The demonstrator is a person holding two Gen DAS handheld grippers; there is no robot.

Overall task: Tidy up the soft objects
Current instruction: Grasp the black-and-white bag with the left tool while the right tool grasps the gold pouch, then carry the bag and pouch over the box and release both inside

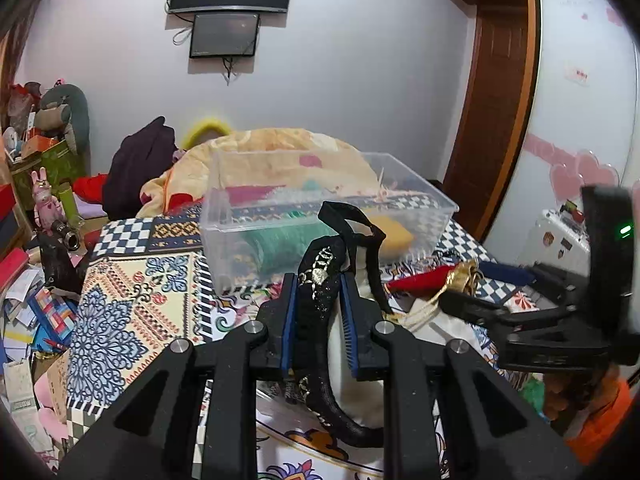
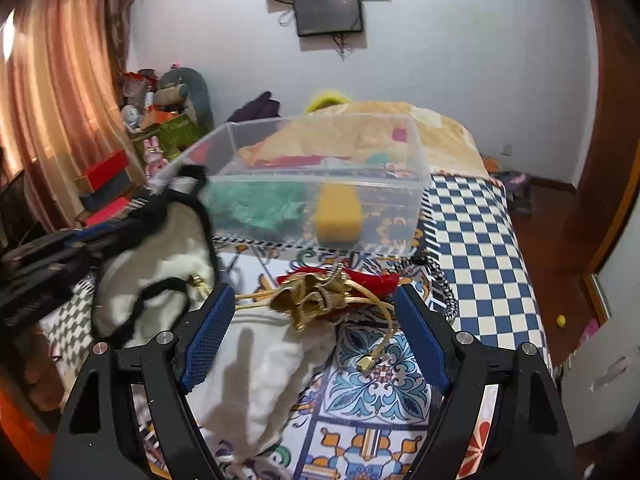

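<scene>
My left gripper is shut on a black sequined band of a white and black cloth and holds it above the patterned bed; the same cloth hangs at the left of the right wrist view. A clear plastic bin stands just behind, holding a green soft piece and a yellow sponge; the bin also shows in the right wrist view. My right gripper is open around a red and gold drawstring pouch lying on a white cloth.
The bed has a patterned cover and a bundled orange blanket behind the bin. Cluttered boxes and toys crowd the left side. A wooden door stands at the right. Screens hang on the wall.
</scene>
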